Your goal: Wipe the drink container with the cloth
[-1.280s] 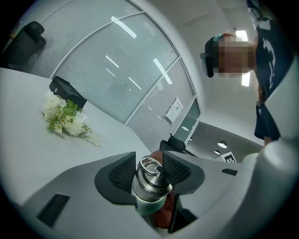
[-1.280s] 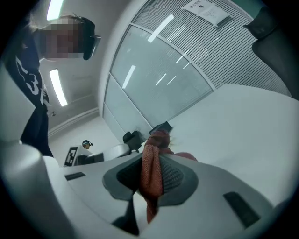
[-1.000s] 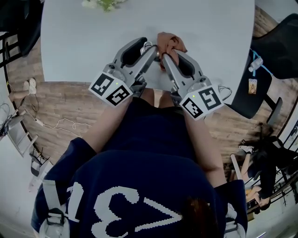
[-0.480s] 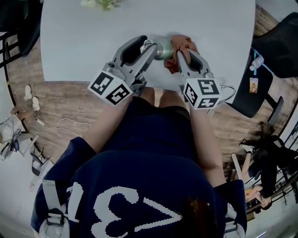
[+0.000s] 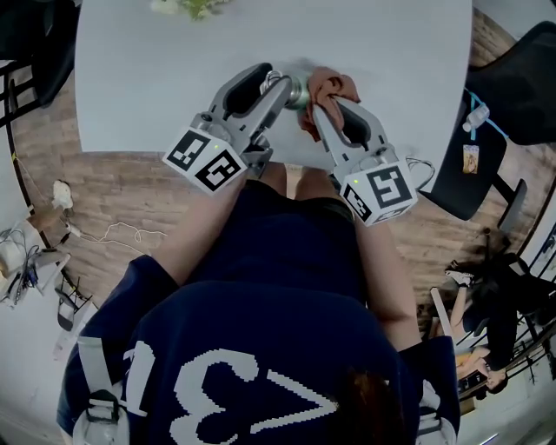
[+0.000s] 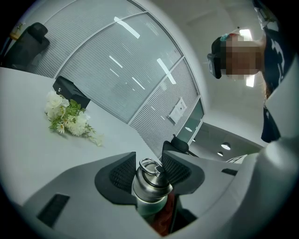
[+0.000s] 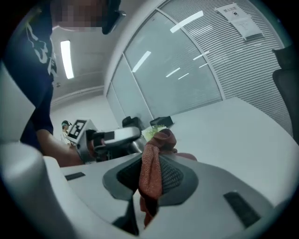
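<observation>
Nearest us, left gripper (image 6: 149, 169): jaws clamped on the upper part of the drink container (image 6: 148, 186), a steel bottle with a loop lid, held at the near part of the tabletop (image 5: 130, 78). We couldn't tell whether it rested on the surface. Right gripper (image 7: 150, 173): jaws pinched on the cloth (image 7: 150, 168), rust-coloured and bunched, its loose end poking past the tips. In the head view the cloth sat at the container's 3 o'clock, right against its body as far as we could tell.

Step, we judged: wiping under way, cloth at the bottle's side, job not finished. The next move called for the right gripper to drag the cloth along and round the body. The left would need to hold firm or roll the bottle to show an unwiped face.

Farther off, flowers (image 5: 195, 7) lay at 11 o'clock from the grippers, at the tabletop's far edge.

Count: two grippers, one container, one cloth, one flower bunch, one tabletop.
</observation>
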### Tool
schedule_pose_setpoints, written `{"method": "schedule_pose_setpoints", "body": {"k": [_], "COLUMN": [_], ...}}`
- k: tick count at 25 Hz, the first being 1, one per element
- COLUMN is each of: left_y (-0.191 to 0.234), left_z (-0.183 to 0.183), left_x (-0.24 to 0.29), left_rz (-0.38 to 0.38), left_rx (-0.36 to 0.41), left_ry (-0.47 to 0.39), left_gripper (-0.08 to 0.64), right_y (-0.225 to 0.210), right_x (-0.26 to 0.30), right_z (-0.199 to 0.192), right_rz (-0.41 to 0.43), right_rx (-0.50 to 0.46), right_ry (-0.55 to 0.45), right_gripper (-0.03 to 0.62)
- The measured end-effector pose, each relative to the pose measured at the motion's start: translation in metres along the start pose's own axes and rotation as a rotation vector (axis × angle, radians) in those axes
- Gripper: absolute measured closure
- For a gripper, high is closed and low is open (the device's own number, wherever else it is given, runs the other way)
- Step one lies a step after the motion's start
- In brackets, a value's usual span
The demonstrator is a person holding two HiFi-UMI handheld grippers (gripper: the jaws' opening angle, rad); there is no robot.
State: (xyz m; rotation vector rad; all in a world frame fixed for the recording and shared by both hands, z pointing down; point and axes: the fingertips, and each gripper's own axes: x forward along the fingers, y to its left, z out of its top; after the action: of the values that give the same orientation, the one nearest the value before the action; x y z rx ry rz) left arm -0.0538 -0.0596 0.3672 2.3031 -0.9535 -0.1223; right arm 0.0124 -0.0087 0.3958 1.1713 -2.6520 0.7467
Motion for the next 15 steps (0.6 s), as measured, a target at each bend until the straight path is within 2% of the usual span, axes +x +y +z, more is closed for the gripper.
{"method": "schedule_pose_setpoints", "body": {"k": [3, 5, 15], "left_y": [-0.002, -0.001, 0.005], "left_z": [0.0, 0.001, 0.004], "left_x": [0.001, 0.001, 0.001], "left_rz": [-0.003, 0.003, 0.02], "left_rx": [0.012, 0.008, -0.007], "left_ry": [0.006, 0.003, -0.008], "left_gripper": [0.374, 0.374, 0.379], "right_y": [0.031, 0.039, -0.003], "right_x": [0.002, 0.005, -0.002], "right_z": [0.024, 0.03, -0.019], "right_rz": [0.098, 0.109, -0.021], "right_rx": [-0.019, -0.026, -0.095], "right_ry": [-0.07, -0.084, 0.026], "right_gripper": [0.511, 0.511, 0.511]}}
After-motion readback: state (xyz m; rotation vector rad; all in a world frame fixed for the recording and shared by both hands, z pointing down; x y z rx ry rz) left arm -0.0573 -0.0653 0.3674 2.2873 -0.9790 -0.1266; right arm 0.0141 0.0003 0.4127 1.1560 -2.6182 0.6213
